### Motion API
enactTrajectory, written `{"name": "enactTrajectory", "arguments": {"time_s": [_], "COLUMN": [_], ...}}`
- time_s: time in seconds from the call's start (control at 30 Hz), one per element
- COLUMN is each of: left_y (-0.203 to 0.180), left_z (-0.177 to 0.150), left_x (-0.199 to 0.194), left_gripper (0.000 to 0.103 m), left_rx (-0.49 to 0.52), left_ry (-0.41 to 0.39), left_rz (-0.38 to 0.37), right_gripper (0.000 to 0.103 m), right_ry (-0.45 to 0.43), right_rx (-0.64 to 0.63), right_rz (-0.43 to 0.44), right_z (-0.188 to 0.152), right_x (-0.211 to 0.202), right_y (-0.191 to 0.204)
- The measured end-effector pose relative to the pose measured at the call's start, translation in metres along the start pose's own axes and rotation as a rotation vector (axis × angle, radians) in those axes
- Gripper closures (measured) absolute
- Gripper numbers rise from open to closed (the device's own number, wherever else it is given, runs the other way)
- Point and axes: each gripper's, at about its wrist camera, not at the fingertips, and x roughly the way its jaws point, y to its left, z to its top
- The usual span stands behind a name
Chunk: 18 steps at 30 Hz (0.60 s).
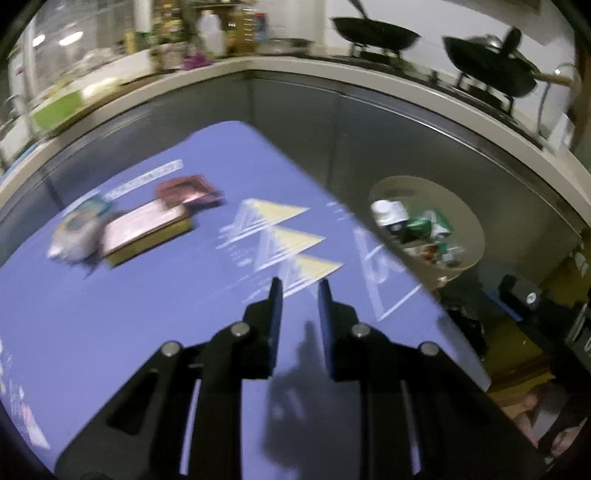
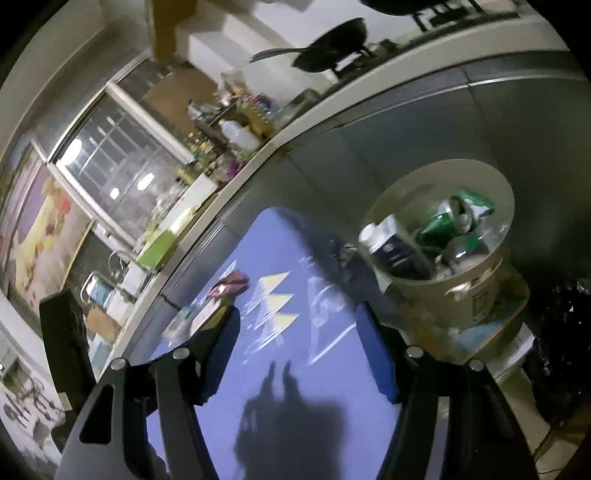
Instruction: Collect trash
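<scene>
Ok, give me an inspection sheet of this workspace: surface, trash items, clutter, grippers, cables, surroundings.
Surface: blue mat with printed yellow triangles.
Job's things: blurred wrappers and small boxes lie on the mat; beige bin beside it already holds cans and cartons.
Clutter: nothing seen beyond the trash.
Grippers: left gripper narrowly open, empty; right gripper wide open, empty.
Cables: nothing seen.
Surroundings: grey cabinet fronts, a counter with bottles, black woks on a stove.
</scene>
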Motion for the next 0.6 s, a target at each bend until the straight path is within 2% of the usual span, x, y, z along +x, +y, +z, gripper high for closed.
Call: {"name": "enactTrajectory", "arguments": {"time_s": [0.2,0.4,0.6], "left_y": [0.041,0.08,0.106], "left_z": [-0.035,-0.064,-0.092], "left_x": [-0.039,-0.073,-0.092], "left_gripper": [0.085,0.085,0.084], "left_rx": [-0.064,-0.132,-0.163], "left_ry": [-0.026,-0.079,-0.111], "left_rz": [0.042,0.084,0.129], "right_gripper": [0.041,0.041,0.041], "right_ry": [0.012,0.046,0.079], "right_rx": [-0.01,-0.073,-0.124], "right_rz": [-0.032,-0.044,-0.059], "right_z": [-0.028,-0.058,-0.089], "right_x": [-0.012,-0.016,-0.016], "right_y": [0.035,0.073,0.098]}}
